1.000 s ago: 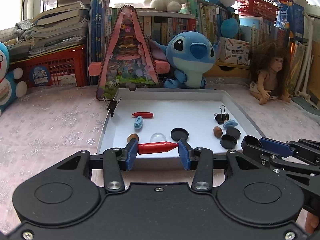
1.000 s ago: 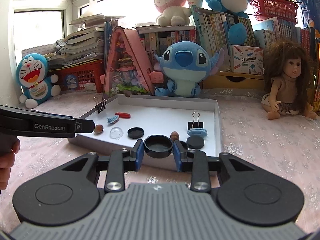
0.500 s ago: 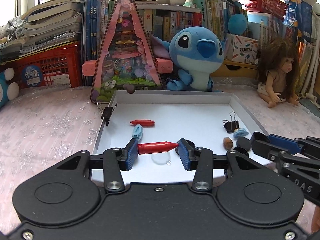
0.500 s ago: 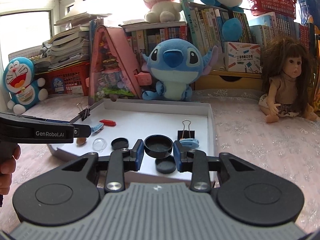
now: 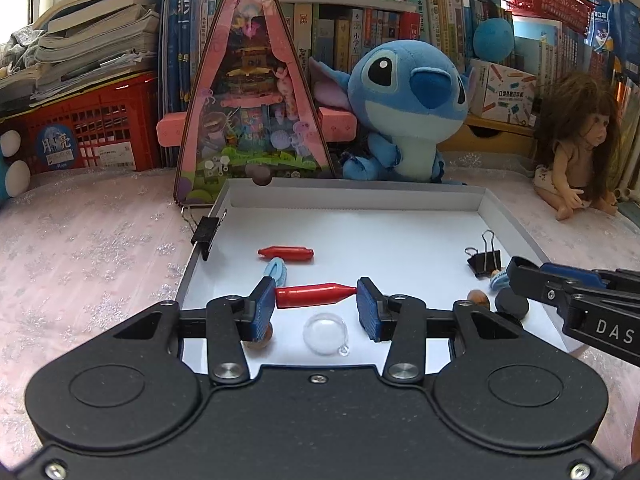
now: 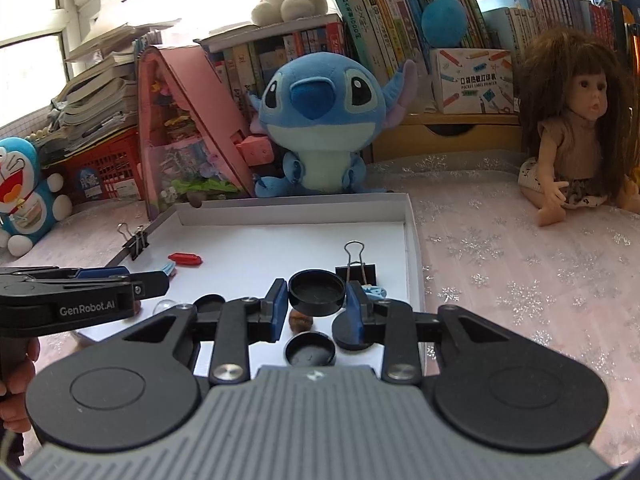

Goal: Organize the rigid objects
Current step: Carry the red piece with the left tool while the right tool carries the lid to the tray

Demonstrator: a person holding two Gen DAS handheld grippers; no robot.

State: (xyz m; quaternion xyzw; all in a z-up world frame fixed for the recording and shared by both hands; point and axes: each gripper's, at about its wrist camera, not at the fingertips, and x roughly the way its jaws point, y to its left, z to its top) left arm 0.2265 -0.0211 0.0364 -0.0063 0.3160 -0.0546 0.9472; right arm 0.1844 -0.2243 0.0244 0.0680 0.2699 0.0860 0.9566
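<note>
Grippers both loaded over the white tray's near edge: left gripper pinches a red crayon end to end, likely slippery; right gripper squeezes a black cap across its rim, light and stiff.

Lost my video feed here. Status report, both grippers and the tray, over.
Left gripper shut on red crayon-shaped piece. Right gripper shut on black cap. Both over white tray. Clear dome and loose black caps lie below.
</note>
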